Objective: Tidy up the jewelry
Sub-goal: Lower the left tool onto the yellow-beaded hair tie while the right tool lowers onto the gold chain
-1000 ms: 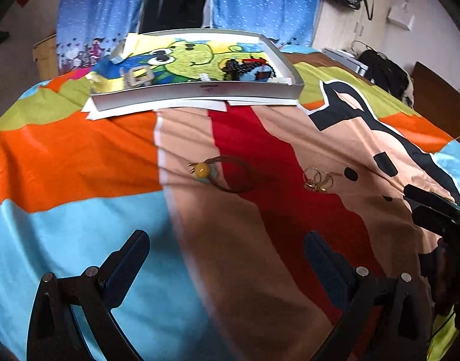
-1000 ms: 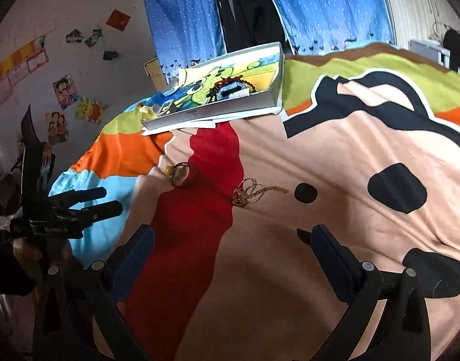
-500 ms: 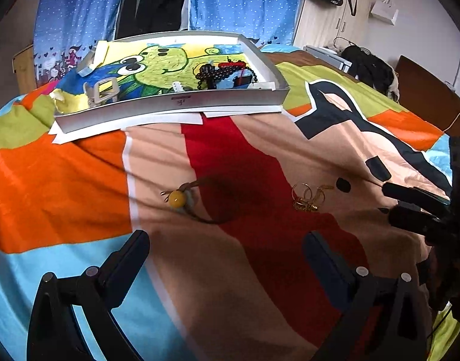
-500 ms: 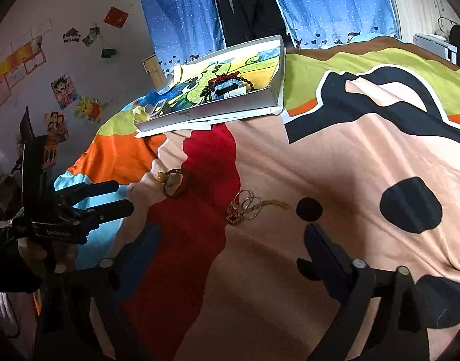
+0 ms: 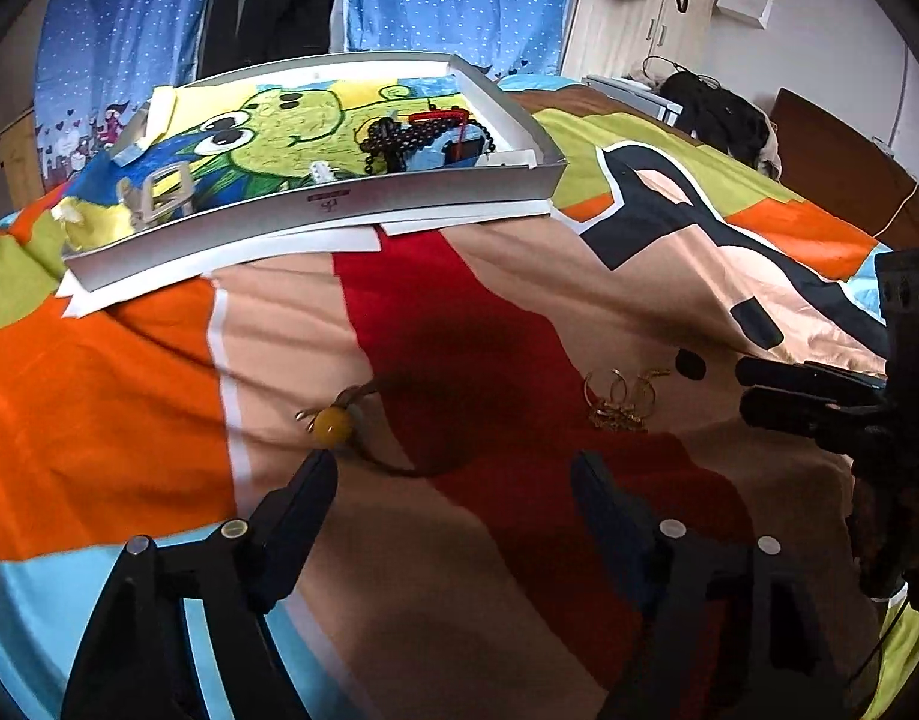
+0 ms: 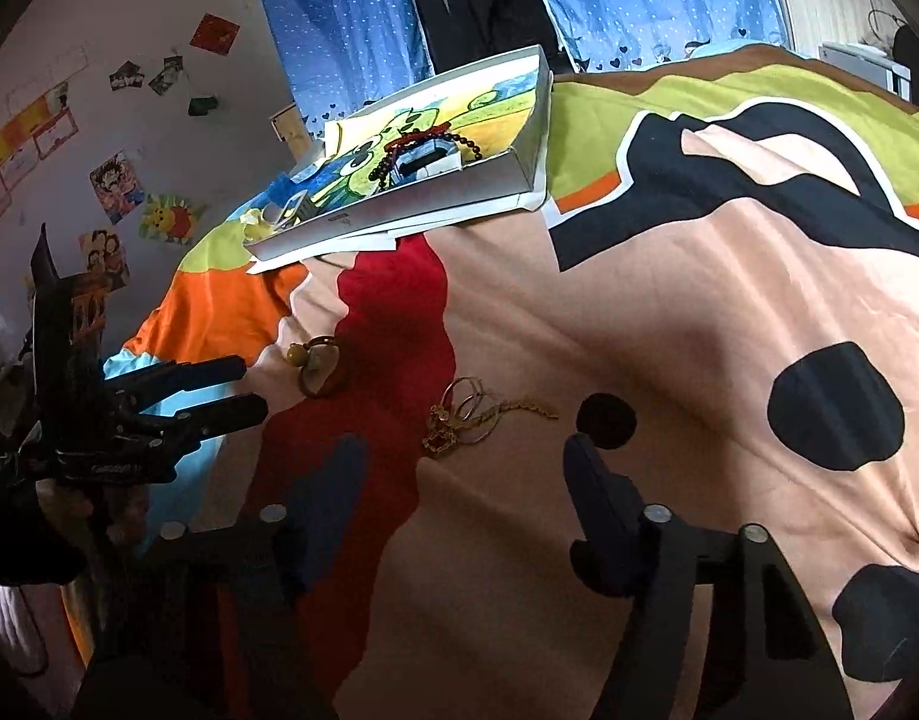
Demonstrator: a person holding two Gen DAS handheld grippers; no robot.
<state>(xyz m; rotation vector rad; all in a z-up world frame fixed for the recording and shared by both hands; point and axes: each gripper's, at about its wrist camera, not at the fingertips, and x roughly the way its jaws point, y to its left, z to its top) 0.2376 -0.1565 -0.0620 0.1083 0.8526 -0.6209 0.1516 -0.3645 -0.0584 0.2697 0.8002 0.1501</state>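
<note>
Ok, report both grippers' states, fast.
Left gripper: open, jaws just closing, holding nothing.
Right gripper: open, jaws just closing, holding nothing.

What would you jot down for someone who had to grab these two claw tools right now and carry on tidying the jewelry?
Left gripper: open, empty, jaws just been closing, aimed at the cord bracelet with the yellow bead.
Right gripper: open, empty, jaws just been closing, aimed at the gold chain and hoops.
Both pieces lie loose on the bedspread.
Done: dark bead strands already lie in the shallow grey box.
Left: grasp both pieces and move them to the box.
</note>
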